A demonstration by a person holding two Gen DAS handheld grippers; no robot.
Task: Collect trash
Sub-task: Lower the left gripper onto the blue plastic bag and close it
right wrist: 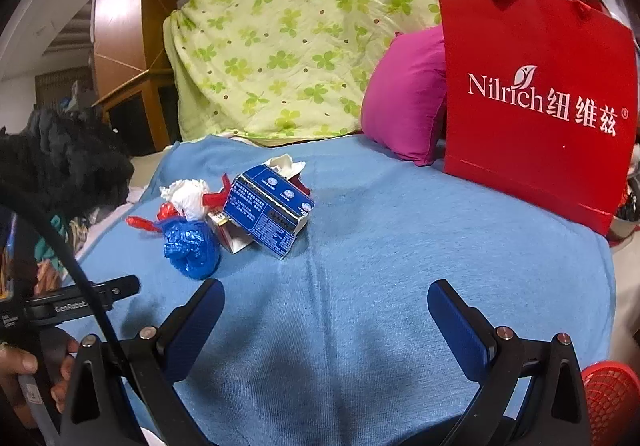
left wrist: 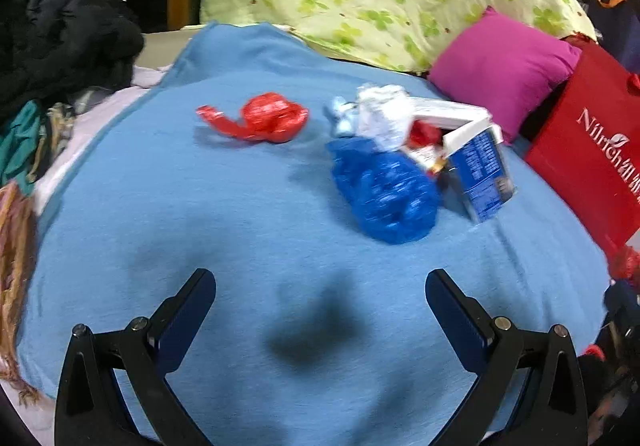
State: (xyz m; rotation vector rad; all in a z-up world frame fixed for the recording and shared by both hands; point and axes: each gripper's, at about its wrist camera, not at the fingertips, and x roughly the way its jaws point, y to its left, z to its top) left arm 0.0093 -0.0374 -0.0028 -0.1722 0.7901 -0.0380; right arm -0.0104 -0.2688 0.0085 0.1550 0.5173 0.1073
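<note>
Trash lies on a blue blanket [left wrist: 200, 205]. In the left wrist view I see a crumpled red plastic bag [left wrist: 264, 117], a crumpled blue plastic bag [left wrist: 384, 189], a white tissue wad [left wrist: 384, 117] and a torn blue-and-white carton [left wrist: 480, 165]. In the right wrist view the blue bag [right wrist: 192, 246], tissue wad [right wrist: 188, 197] and carton [right wrist: 268, 213] sit ahead to the left. My left gripper [left wrist: 320, 294] is open and empty, short of the trash. My right gripper [right wrist: 326, 306] is open and empty over bare blanket [right wrist: 400, 246].
A red paper shopping bag [right wrist: 536, 105] stands at the right, also in the left wrist view [left wrist: 592, 165]. A magenta pillow [right wrist: 404, 97] and green floral quilt [right wrist: 280, 37] lie behind. Dark clothes [left wrist: 60, 45] pile at the left. A red mesh basket [right wrist: 612, 394] shows at lower right.
</note>
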